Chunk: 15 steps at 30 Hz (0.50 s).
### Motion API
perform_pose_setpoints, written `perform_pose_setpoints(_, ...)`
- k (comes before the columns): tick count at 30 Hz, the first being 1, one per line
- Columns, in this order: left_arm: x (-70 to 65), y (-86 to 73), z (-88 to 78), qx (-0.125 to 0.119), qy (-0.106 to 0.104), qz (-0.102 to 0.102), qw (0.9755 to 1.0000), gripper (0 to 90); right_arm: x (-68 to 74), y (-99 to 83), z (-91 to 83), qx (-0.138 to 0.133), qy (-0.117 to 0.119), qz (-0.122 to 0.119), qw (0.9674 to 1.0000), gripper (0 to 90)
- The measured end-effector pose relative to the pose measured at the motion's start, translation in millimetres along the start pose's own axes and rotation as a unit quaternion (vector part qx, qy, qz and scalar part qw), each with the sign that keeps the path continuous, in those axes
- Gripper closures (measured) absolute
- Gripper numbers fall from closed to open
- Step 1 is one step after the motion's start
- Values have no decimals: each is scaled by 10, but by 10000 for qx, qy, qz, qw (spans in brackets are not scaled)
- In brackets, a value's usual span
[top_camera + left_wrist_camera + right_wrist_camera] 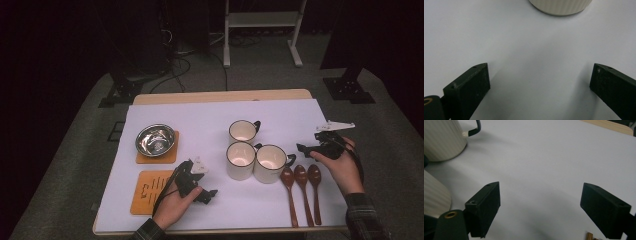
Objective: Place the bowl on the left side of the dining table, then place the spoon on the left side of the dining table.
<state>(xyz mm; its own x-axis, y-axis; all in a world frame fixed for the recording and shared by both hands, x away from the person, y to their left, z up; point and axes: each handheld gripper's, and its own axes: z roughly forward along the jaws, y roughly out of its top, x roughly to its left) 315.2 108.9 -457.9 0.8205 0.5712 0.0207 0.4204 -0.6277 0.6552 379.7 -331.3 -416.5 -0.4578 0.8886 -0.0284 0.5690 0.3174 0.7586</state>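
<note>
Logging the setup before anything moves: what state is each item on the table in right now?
left claw: open, empty
right claw: open, empty
three mugs: upright, look empty
steel bowl: upright on a coaster, looks empty
second coaster: bare
three wooden spoons: flat, side by side

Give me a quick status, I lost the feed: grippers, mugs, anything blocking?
Left gripper open, empty, facing a mug. Right gripper open, empty, beside the right mug. Three spoons lie near it. Nothing blocking.
</note>
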Motion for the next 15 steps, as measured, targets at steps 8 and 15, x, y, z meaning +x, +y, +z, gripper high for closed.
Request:
perform_pose_setpoints(8,0,0,0,0,-1,0,10000,18,23,-43,-62,4,-6,-15,10000,152)
perform_pose_setpoints(15,1,0,0,1,-1,1,10000,18,19,-94,-105,18,-18,18,10000,144)
